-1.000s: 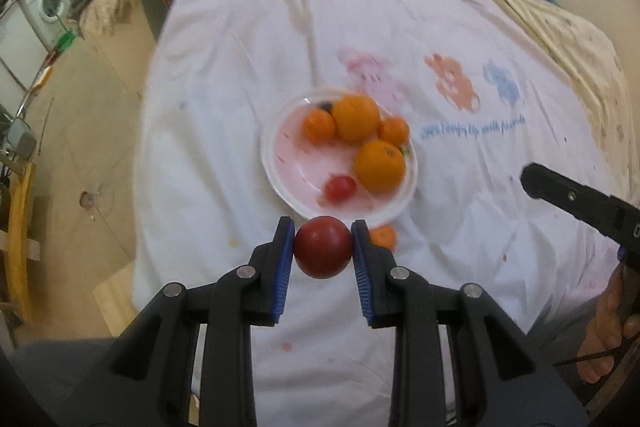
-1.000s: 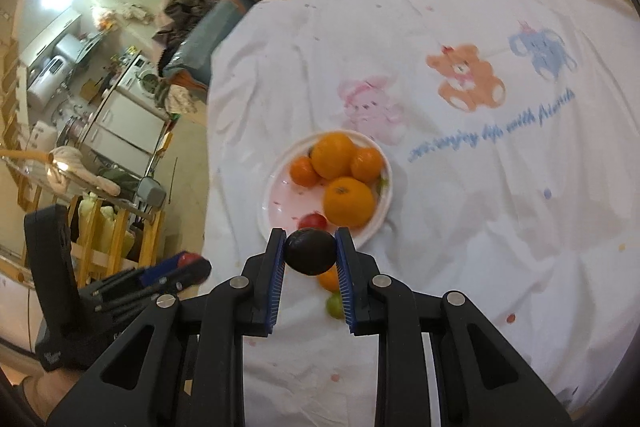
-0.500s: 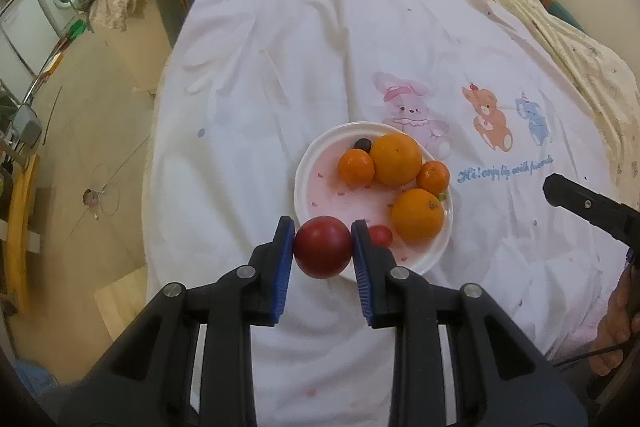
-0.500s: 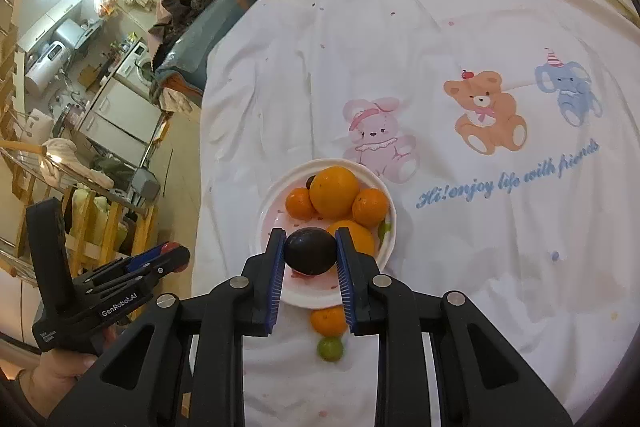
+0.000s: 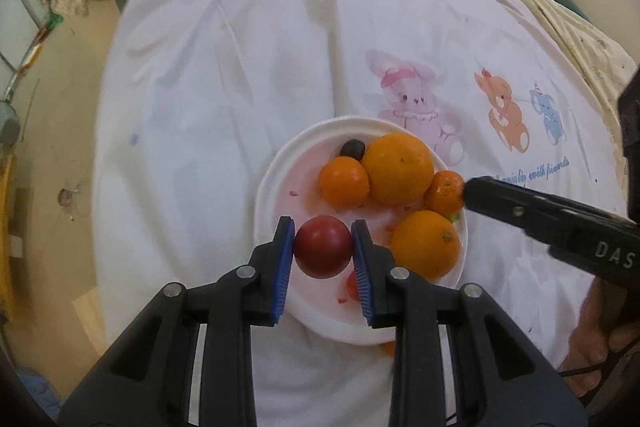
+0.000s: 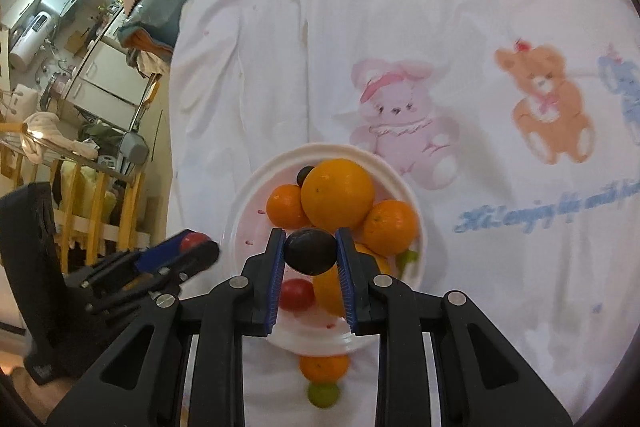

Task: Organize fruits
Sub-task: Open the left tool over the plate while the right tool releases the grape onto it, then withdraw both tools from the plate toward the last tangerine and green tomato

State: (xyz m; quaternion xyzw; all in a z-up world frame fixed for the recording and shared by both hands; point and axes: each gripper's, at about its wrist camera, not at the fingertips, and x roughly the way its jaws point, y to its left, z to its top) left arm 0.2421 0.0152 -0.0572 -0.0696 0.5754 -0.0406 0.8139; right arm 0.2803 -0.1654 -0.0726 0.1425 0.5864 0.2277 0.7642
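A white plate (image 5: pixel 276 183) on the printed cloth carries several oranges, the largest (image 5: pixel 398 169) at its back, plus a small dark fruit (image 5: pixel 353 148) and a small red one (image 6: pixel 296 293). My left gripper (image 5: pixel 323 247) is shut on a red round fruit (image 5: pixel 323 247), held over the plate's near left part. My right gripper (image 6: pixel 311 251) is shut on a dark plum (image 6: pixel 311 251), hanging over the plate's middle in front of the big orange (image 6: pixel 337 195). The right gripper's body (image 5: pixel 540 211) crosses the left wrist view from the right.
A small orange (image 6: pixel 323 367) and a green fruit (image 6: pixel 322 394) lie on the cloth (image 5: pixel 248 39) just before the plate's near rim. The table edge drops to the floor at the left, with cupboards and clutter (image 6: pixel 100 67) beyond. A hand (image 5: pixel 596 343) shows at the lower right.
Both grippers have come down and forward over the plate, each still holding its fruit; the plate now looks larger and sits right under the fingers. The right gripper has drawn close beside the left.
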